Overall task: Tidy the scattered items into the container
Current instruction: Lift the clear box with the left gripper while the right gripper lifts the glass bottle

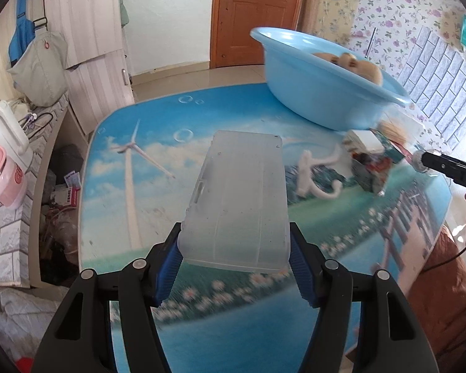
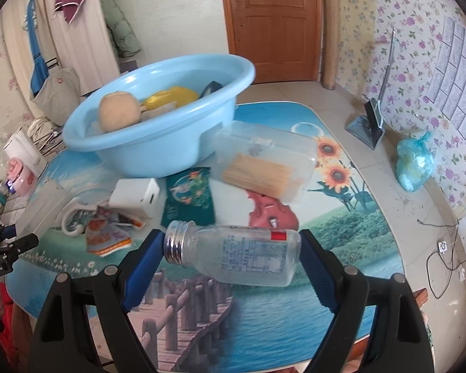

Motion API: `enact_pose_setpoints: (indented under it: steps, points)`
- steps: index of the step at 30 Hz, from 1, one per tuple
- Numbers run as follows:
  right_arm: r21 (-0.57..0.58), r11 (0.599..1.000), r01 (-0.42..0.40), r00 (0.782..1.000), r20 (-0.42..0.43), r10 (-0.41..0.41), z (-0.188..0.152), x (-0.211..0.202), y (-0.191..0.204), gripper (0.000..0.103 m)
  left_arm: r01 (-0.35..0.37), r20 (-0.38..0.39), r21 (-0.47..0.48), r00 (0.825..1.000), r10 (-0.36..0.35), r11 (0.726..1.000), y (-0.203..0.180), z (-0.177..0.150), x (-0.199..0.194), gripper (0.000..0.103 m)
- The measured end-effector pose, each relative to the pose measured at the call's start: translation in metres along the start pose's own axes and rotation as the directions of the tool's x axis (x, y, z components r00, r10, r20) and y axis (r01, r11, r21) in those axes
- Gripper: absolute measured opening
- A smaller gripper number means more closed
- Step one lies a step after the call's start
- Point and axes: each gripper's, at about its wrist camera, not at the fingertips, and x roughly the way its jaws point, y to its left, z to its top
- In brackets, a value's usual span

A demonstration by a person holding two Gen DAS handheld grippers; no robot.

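My left fingers [image 1: 234,256] clamp the frosted box [image 1: 240,199] by its near end; my right fingers [image 2: 233,259] pinch the clear bottle [image 2: 236,253] lengthwise, both lifted for carrying to the blue basin [image 2: 158,124] ahead.

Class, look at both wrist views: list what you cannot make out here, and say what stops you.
- Left wrist view: most contents of the blue basin, hidden by its wall.
- Left wrist view: the items by the right gripper, smeared by motion blur.
- Right wrist view: print on the clear bottle, too small.
- Right wrist view: the pink item, partly covered by the clear box.
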Motion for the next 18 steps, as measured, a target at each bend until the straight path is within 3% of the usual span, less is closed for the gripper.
enact_pose_setpoints:
  steps: [13, 18]
  points:
    - [-0.069, 0.997, -0.018, 0.999, -0.035, 0.015, -0.013, 0.003, 0.013, 0.086, -0.021, -0.024, 0.04, 0.999, 0.022, 0.999, -0.012, -0.005, 0.003, 0.063]
    - [-0.068, 0.997, -0.04, 0.998, -0.047, 0.037, -0.013, 0.006, 0.012, 0.086, 0.001, -0.021, 0.056, 1.0, 0.0, 0.998, -0.021, -0.006, 0.004, 0.063]
